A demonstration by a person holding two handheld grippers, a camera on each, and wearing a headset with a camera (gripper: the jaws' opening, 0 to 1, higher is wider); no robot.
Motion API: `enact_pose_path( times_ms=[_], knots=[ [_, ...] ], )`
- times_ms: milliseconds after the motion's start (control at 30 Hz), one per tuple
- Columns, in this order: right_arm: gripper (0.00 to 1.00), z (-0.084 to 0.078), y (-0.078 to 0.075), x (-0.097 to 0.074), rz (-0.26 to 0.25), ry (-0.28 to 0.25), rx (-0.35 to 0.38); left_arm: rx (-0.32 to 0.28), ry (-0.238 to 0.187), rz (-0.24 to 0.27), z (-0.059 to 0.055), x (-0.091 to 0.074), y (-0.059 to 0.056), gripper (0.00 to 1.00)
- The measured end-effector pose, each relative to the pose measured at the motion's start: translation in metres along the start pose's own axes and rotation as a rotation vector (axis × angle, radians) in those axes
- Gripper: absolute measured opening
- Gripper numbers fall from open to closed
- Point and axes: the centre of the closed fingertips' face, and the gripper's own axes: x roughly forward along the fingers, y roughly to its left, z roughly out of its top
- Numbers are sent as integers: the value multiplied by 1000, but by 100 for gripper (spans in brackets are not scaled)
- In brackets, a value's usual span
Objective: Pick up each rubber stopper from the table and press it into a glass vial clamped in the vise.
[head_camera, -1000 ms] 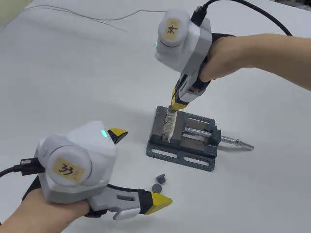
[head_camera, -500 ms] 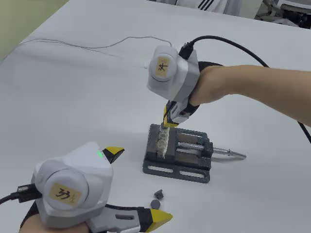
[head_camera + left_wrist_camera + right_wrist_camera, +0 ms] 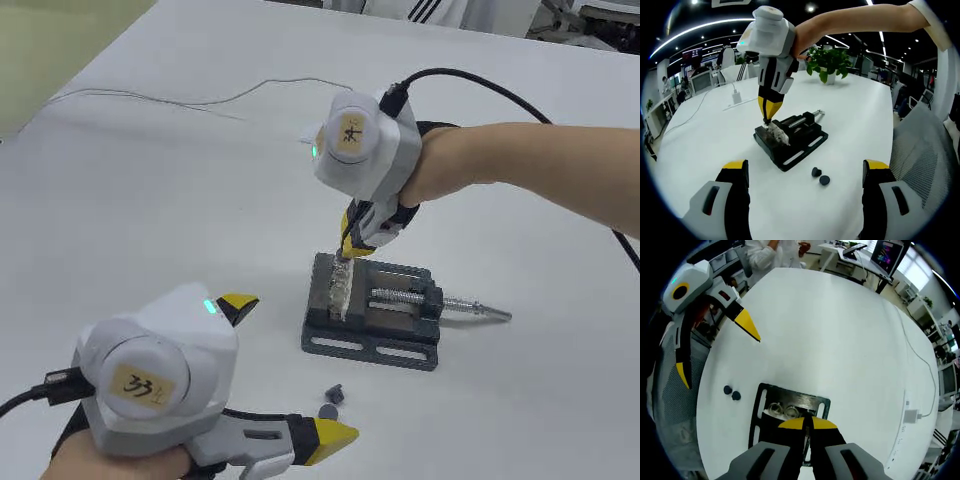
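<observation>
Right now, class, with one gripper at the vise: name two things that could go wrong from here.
The shut right gripper sits tip-down at glass vials in the vise; a skewed push might crack one. Two loose stoppers lie near the open left gripper; a careless sweep could scatter them.

Open tabletop (image 3: pixel 150 200) around the two stoppers (image 3: pixel 334 394); right tongs (image 3: pixel 344 255) low over the vise (image 3: pixel 370 346).

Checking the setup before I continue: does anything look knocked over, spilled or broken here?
Nothing stands out. The vise sits flat on the table with the vials clamped in it, and two rubber stoppers lie loose on the table beside it.
</observation>
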Motion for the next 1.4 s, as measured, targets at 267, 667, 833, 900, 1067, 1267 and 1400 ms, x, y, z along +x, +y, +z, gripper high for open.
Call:
enact_pose_path(
  times_ms=[267,667,833,900,1067,1267,1400],
  knots=[
    [8,-2,-16,-3,-55,-16,-20,4,7,8,0,-3,0,94],
    [40,-11,-2,-16,-41,-88,44,5,2,22,4,-6,2,94],
    [44,-10,4,-18,-40,-131,53,5,4,27,4,-7,4,94],
    [44,-11,11,-19,-40,-142,54,5,5,31,4,-8,5,94],
    [43,-10,24,-22,-48,-179,61,9,7,37,1,-12,6,94],
    [40,-8,46,-27,-50,-215,82,17,22,45,-3,-15,6,93],
    [40,-8,59,-26,-47,-237,87,22,24,50,-3,-18,6,93]
  ],
)
